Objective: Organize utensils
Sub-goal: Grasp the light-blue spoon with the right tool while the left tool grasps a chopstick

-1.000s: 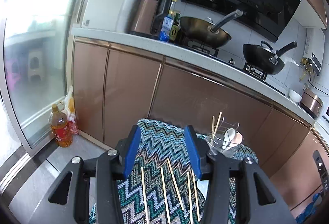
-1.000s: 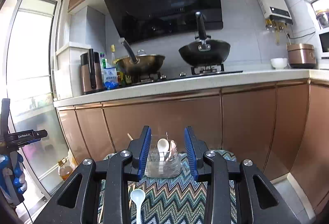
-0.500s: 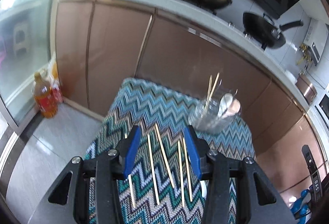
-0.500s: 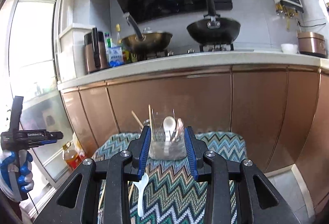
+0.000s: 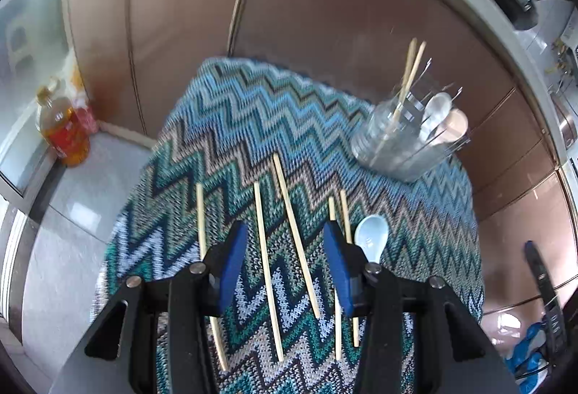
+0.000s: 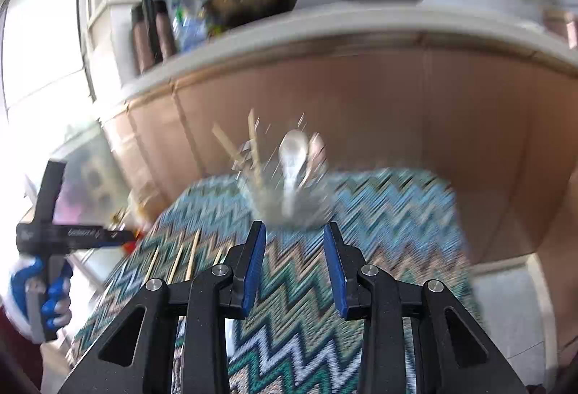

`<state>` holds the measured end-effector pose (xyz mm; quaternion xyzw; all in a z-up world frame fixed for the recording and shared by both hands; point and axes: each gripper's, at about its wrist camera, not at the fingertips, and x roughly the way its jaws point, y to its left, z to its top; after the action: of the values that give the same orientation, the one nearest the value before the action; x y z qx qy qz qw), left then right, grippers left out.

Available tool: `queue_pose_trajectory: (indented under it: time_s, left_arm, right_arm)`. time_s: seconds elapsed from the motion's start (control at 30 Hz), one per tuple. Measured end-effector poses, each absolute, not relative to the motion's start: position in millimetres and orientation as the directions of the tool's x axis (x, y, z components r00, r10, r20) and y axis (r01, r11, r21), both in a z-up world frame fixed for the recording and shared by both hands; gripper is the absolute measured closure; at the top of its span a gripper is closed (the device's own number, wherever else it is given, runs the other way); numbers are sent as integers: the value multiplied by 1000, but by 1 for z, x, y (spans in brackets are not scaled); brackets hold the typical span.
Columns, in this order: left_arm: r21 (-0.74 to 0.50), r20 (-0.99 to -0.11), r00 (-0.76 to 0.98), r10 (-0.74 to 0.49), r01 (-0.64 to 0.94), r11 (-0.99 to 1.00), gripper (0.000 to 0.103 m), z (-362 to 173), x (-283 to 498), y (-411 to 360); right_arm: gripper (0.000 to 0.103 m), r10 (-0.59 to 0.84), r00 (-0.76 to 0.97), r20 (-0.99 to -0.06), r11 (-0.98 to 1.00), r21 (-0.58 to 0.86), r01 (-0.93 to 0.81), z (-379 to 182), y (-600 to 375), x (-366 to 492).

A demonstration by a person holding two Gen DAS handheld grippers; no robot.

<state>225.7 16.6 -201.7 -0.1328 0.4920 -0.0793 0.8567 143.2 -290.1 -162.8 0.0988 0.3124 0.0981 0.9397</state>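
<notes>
Left wrist view: five chopsticks lie loose on the zigzag-cloth worktop, long axes running toward the cabinets. Left gripper released above two of them. Right gripper released, empty.

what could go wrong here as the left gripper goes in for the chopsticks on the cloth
The left gripper is open, with two chopsticks lying apart between its fingers, so closing may catch only one or roll both. The blue spoon lies just outside its right finger and could get knocked. The clear holder looks light; a clumsy drop-in might tip it.
</notes>
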Motion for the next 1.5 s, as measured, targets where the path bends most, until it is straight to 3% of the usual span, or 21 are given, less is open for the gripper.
queue_pose_trajectory:
  time_s: [0.23,0.8,1.03,1.17,1.5]
  left_arm:
    - [-323,-888,357,-290,-37,946,71,-246,262,16]
    - [-242,-949,226,-221,-73,967,83,-280,307,6]
    - [-236,-959,182,-218,-81,968,90,-291,319,6]
    - [-229,-961,178,-211,-85,970,97,-294,325,6]
    - [-270,-943,227,-243,-94,958,99,-287,311,19]
  right_arm:
    - [70,475,537,-697,880,369,-299,-222,-257,215]
    - [70,607,274,-746,769,463,-442,-281,-213,301]
    - [81,621,186,-761,735,483,-476,-296,-198,319]
    - [95,623,174,-763,723,477,-500,-302,-195,320]
    - [96,575,312,-756,758,349,-551,-266,-200,275]
